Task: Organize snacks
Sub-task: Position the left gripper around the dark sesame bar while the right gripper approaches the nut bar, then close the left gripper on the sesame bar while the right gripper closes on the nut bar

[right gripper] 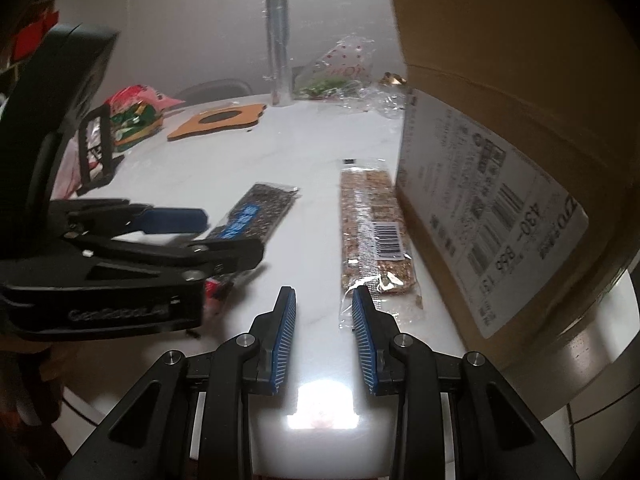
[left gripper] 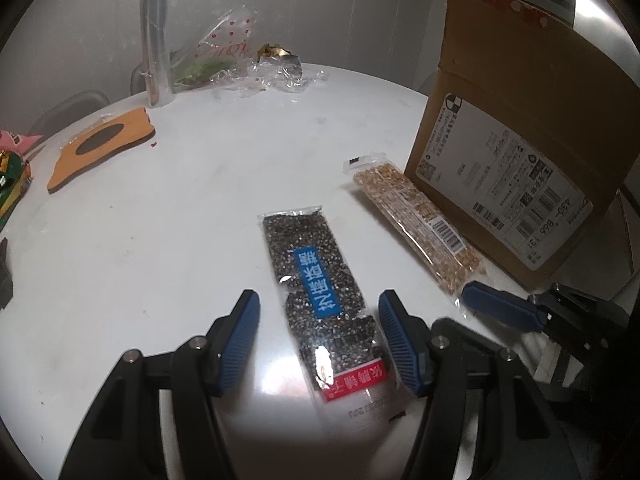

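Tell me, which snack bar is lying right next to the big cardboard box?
The golden, grainy bar with the white barcode sticker lies along the cardboard box. The black sesame bar with the blue label lies farther out.

We are looking from the left wrist camera down along its fingers, close over the white table (left gripper: 160, 208), facing the far wall. From the right wrist camera we are looking the same way from just beside it, hard against the cardboard box (right gripper: 500, 140). Both views are sharing the dark snack bar (left gripper: 320, 280), the light snack bar (right gripper: 372, 232) and the box.
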Action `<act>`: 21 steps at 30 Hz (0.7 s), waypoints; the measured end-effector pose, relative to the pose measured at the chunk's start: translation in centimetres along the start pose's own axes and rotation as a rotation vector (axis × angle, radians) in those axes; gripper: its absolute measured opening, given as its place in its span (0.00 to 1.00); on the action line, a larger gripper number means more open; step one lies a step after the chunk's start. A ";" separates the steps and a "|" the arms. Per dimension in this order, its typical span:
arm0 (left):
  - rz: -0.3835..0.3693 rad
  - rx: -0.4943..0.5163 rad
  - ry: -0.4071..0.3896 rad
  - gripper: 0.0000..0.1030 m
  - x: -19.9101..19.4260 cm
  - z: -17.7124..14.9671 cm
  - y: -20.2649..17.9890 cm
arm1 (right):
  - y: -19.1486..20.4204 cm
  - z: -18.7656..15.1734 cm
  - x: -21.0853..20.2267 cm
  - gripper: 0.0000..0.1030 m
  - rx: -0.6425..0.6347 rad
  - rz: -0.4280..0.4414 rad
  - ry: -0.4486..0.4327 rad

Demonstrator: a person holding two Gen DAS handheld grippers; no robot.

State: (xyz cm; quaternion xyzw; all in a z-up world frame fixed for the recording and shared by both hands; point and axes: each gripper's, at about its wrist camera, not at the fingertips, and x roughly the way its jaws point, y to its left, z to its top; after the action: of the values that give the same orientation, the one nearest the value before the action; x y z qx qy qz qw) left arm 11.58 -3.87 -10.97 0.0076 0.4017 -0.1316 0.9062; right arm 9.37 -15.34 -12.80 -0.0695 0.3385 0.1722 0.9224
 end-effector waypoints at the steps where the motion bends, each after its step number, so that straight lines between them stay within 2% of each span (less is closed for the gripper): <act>1: 0.015 0.015 0.000 0.57 0.0 -0.1 -0.1 | 0.2 -0.1 -0.1 0.25 -0.002 0.003 0.001; 5: 0.024 0.027 -0.005 0.52 -0.2 -0.4 0.2 | 0.9 -0.6 -0.8 0.25 -0.014 0.019 0.009; 9: 0.037 0.044 -0.005 0.40 -0.8 -0.8 0.9 | 1.3 -1.3 -1.7 0.25 -0.025 0.036 0.023; 15: 0.034 0.028 -0.006 0.39 -1.6 -1.3 2.1 | 1.8 -1.6 -3.0 0.24 -0.056 0.027 0.021; 19: 0.029 0.001 -0.009 0.39 -1.8 -1.4 2.7 | 1.1 -0.7 -3.1 0.26 -0.058 -0.036 -0.026; 21: 0.030 -0.006 -0.009 0.39 -1.8 -1.4 2.9 | 0.6 -0.2 -2.5 0.27 -0.049 -0.049 -0.023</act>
State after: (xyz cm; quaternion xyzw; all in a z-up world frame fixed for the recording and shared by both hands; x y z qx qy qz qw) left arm 10.12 -0.47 -10.88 0.0101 0.3980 -0.1170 0.9098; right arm 7.21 -15.57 -11.34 -0.0982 0.3218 0.1588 0.9282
